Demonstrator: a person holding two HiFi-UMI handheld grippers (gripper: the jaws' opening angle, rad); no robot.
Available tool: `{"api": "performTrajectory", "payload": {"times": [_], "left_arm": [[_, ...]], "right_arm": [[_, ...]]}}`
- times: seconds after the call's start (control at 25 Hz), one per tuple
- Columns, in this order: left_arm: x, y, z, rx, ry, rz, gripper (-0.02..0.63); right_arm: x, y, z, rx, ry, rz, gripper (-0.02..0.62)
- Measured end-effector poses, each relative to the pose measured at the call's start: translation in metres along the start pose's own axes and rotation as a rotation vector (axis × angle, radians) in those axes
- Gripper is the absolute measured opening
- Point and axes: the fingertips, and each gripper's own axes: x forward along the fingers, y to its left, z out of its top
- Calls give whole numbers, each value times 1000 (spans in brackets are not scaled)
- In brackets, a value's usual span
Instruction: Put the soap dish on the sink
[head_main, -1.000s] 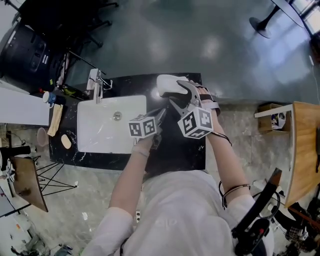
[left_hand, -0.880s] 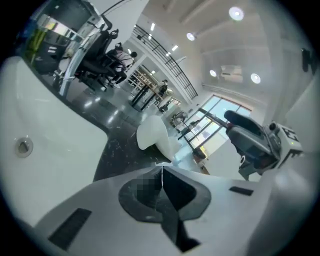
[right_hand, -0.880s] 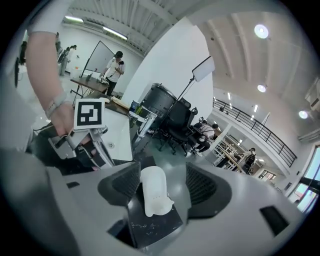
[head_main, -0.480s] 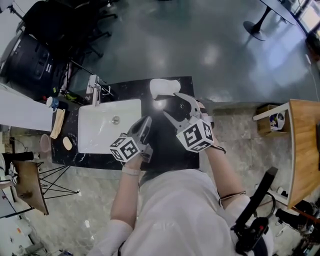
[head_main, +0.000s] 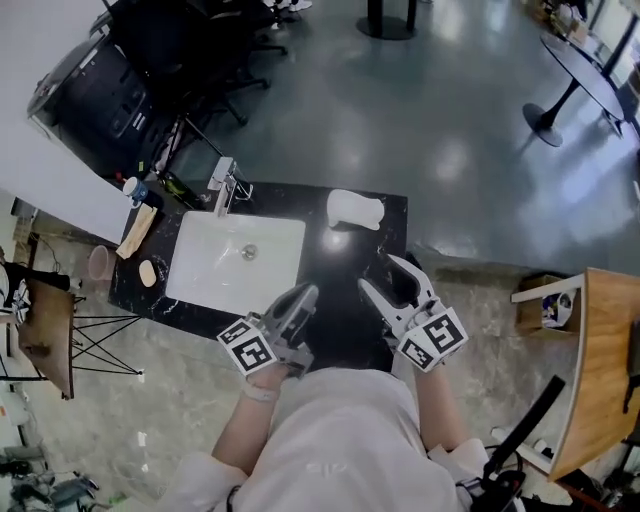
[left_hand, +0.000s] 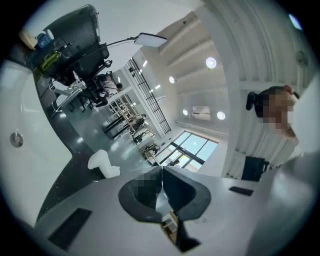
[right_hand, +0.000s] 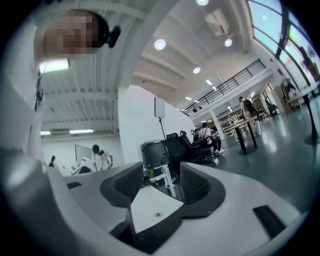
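The white soap dish (head_main: 355, 209) lies on the black counter (head_main: 345, 300), just right of the white sink basin (head_main: 235, 262); it also shows far off in the left gripper view (left_hand: 102, 164). Both grippers hang near the counter's front edge, well apart from the dish. My left gripper (head_main: 302, 294) is shut with nothing in it, its pads pressed together (left_hand: 161, 180). My right gripper (head_main: 387, 279) is open and its jaws are closing, with nothing between them; past them (right_hand: 162, 187) I see the basin and the faucet (right_hand: 165, 179).
A chrome faucet (head_main: 225, 180) stands behind the basin. On the counter's left end lie a bar of soap (head_main: 148, 272), a pink cup (head_main: 98, 262) and a small bottle (head_main: 135, 187). A wooden table (head_main: 600, 370) is at the right, black office chairs at the back.
Both grippers have drawn back from the soap dish toward the person and risen. The right gripper's jaws, which stood at the dish, are now away from it. The dish stays on the counter.
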Motion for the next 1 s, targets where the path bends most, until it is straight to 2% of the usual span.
{"api": "performTrajectory", "payload": {"times": [0.2,0.32,0.48,0.68,1.0], "left_arm": [[-8,-16,4,-43,-47,-19,9],[-10,-28,5,-84,-68,-51,9],[-10,-44,9,-107,-88,-88,9],[-11,-43,7,-110,-95,-68,9],[-13,-47,4,-168,-105,-102,9]], "right_arm": [[-28,4,16,255,-167,68,183],[-38,10,22,348,-222,120,173],[-43,14,18,376,-239,135,167],[-37,22,12,398,-223,173,164],[-33,31,12,427,-223,217,164]]}}
